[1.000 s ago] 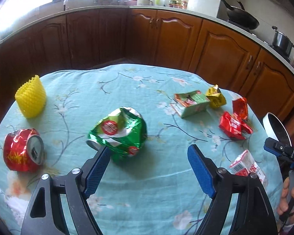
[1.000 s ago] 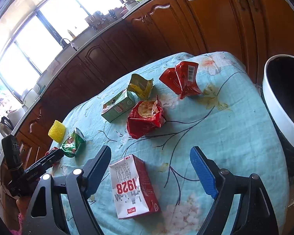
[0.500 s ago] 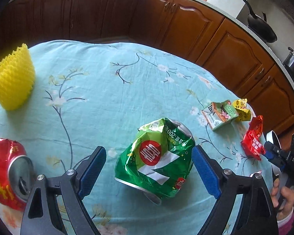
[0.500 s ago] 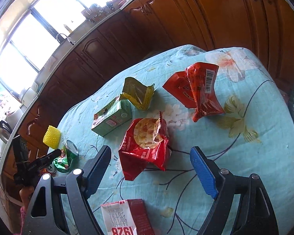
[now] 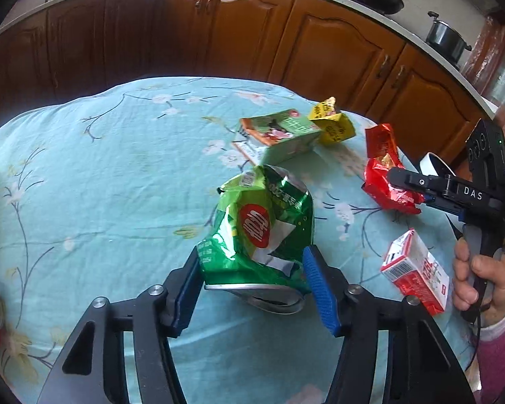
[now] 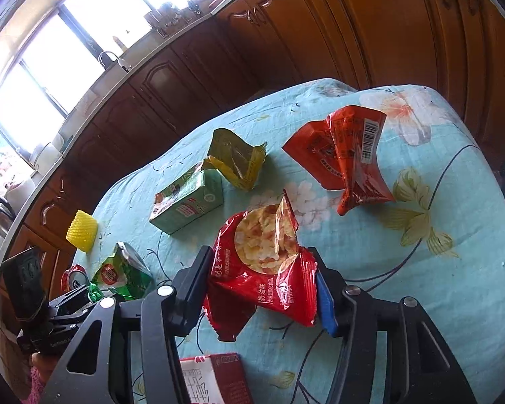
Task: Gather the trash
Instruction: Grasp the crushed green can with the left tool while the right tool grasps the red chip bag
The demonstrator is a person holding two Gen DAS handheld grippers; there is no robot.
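My left gripper (image 5: 252, 269) is shut on a crushed green can (image 5: 259, 229), holding it over the teal floral tablecloth (image 5: 118, 181). My right gripper (image 6: 261, 279) is shut on a red snack bag (image 6: 269, 262) with a chip picture. In the left wrist view the right gripper (image 5: 407, 181) shows at the right, on the same red bag (image 5: 387, 188). In the right wrist view the green can (image 6: 118, 272) shows at the lower left.
On the cloth lie a green carton (image 6: 188, 202), a yellow wrapper (image 6: 239, 158), an orange-red bag (image 6: 346, 155), a red-white carton (image 5: 417, 272), a yellow foam net (image 6: 82, 230) and a red can (image 6: 72, 276). A white bin rim (image 5: 434, 168) stands off the table's right edge.
Both grippers have closed: the left onto the green can, the right onto the red snack bag. Both have moved forward over the table.
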